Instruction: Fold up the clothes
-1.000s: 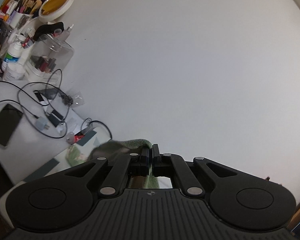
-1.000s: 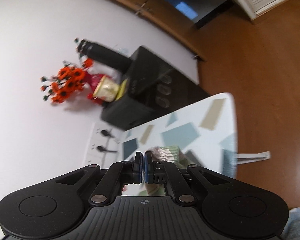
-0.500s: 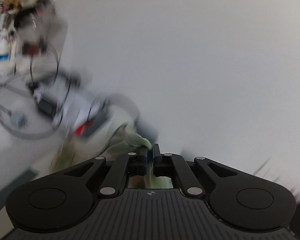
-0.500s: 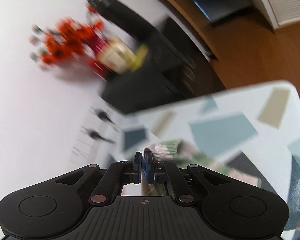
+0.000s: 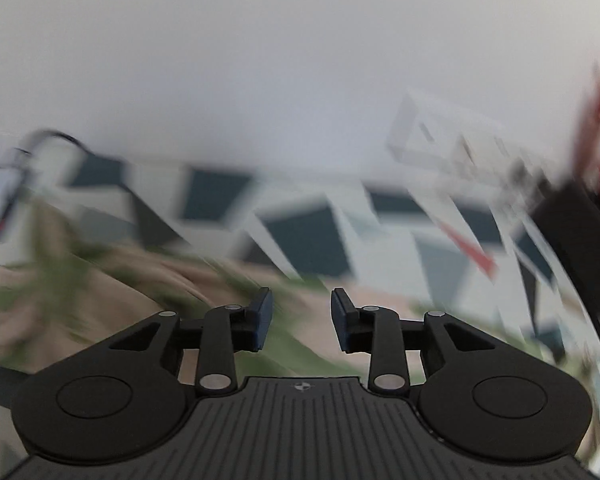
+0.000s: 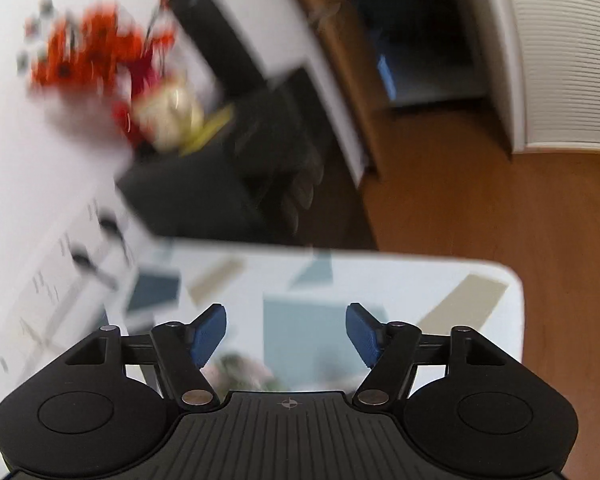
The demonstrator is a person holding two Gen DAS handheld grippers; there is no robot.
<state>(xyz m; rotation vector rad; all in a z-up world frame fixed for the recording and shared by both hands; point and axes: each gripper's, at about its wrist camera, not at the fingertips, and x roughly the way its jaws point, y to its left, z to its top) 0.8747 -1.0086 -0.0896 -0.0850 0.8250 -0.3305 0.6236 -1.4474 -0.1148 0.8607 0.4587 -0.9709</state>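
Note:
A green and beige patterned garment (image 5: 100,292) lies blurred on the patterned table (image 5: 300,236), spreading left and under my left gripper (image 5: 301,312). That gripper's jaws are opening, and its pads hold nothing; the cloth lies below them. In the right wrist view, only a small bunched piece of the garment (image 6: 240,372) shows low between the fingers. My right gripper (image 6: 286,334) is also opening, wide apart above the table (image 6: 420,280), with nothing pinched between its blue pads.
A black box (image 6: 220,184) with red-orange flowers (image 6: 88,48) and a cream jar (image 6: 172,116) stands at the table's far end by the white wall. A power strip (image 6: 80,256) runs along the wall. Beyond the table's rounded edge (image 6: 516,300) is wooden floor (image 6: 480,208).
Both grippers were shut on the cloth and have let it go, jaws now apart. The left gripper swung right and down over the table; the right one moved closer to the table.

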